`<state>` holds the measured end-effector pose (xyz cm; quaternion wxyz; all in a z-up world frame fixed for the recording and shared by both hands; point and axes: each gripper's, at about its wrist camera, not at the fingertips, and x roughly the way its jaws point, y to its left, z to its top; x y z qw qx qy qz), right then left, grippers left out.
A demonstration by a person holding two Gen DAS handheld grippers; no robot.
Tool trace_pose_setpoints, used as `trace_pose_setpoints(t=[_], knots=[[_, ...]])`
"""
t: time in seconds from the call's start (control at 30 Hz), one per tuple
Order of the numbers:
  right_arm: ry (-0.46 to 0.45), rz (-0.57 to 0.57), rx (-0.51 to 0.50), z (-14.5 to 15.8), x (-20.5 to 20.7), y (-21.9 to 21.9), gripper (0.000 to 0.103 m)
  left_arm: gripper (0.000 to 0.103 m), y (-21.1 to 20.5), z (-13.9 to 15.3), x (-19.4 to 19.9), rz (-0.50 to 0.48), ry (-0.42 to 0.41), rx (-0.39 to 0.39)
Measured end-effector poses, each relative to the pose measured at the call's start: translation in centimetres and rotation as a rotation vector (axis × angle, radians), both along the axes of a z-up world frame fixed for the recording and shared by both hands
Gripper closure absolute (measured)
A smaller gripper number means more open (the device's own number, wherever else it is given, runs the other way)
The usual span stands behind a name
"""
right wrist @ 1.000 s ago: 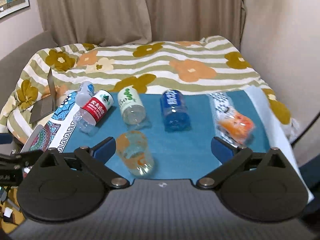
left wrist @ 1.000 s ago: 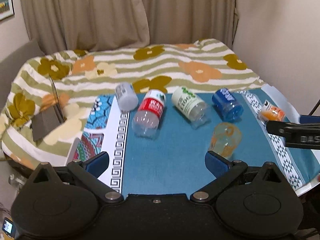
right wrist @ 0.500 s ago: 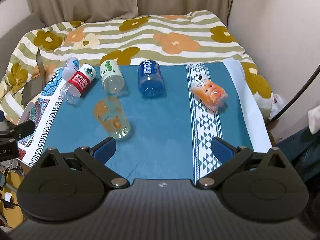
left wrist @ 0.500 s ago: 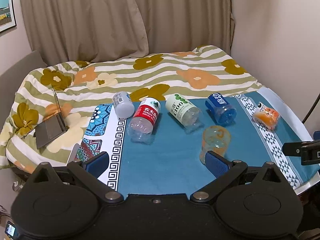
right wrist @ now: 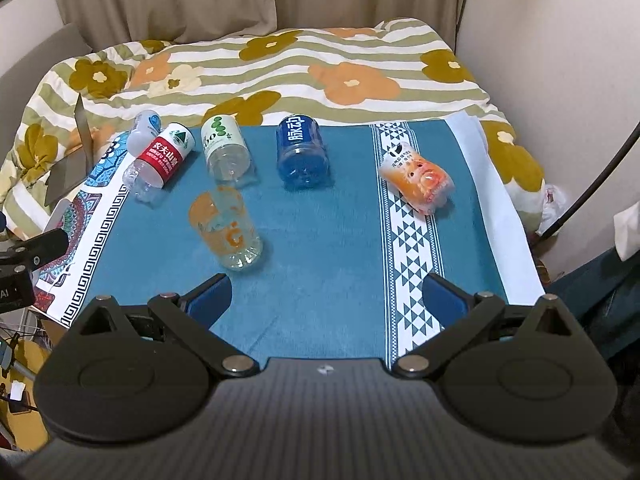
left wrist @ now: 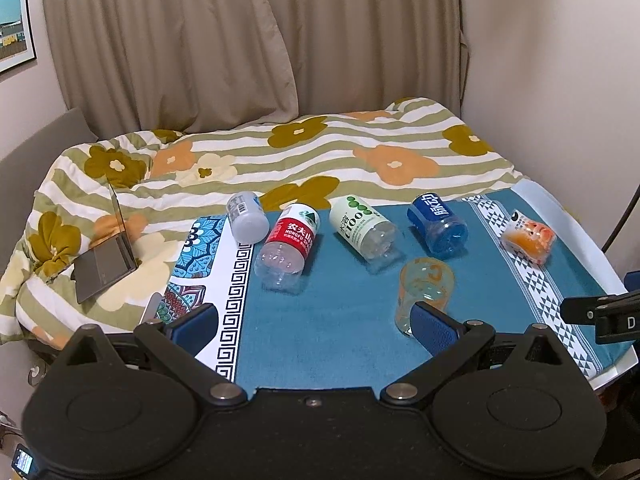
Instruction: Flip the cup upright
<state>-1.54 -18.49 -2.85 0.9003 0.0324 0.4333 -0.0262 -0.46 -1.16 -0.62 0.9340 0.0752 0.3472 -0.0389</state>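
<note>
A clear glass cup [left wrist: 425,291] with orange print lies on its side on the blue cloth [left wrist: 328,320], its mouth pointing away from me. In the right wrist view the cup [right wrist: 226,227] lies left of centre. My left gripper [left wrist: 314,326] is open and empty, and its right finger [left wrist: 434,326] overlaps the cup's near end. Open and empty as well, my right gripper [right wrist: 326,300] hovers near the table's front edge, to the right of the cup and short of it.
Behind the cup lie a red-label bottle [right wrist: 160,160], a green-label bottle [right wrist: 226,150], a blue bottle [right wrist: 302,152], a small white bottle [left wrist: 246,216] and an orange packet [right wrist: 418,178]. A flowered quilt [right wrist: 280,68] covers the bed beyond. A laptop [left wrist: 106,260] sits at left.
Both grippers have pulled back and risen, so the table looks farther. The right wrist view has swung right, leaving the cup at its left. Nothing on the table has moved.
</note>
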Motion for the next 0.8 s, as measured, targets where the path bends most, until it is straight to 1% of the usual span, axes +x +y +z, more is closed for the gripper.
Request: trace_pose_setpoints(t=[0.8], knots=[[0.007, -0.006, -0.005, -0.24, 0.45, -0.22, 0.0, 0.0, -0.07, -0.03, 0.0, -0.001, -0.005, 0.004]])
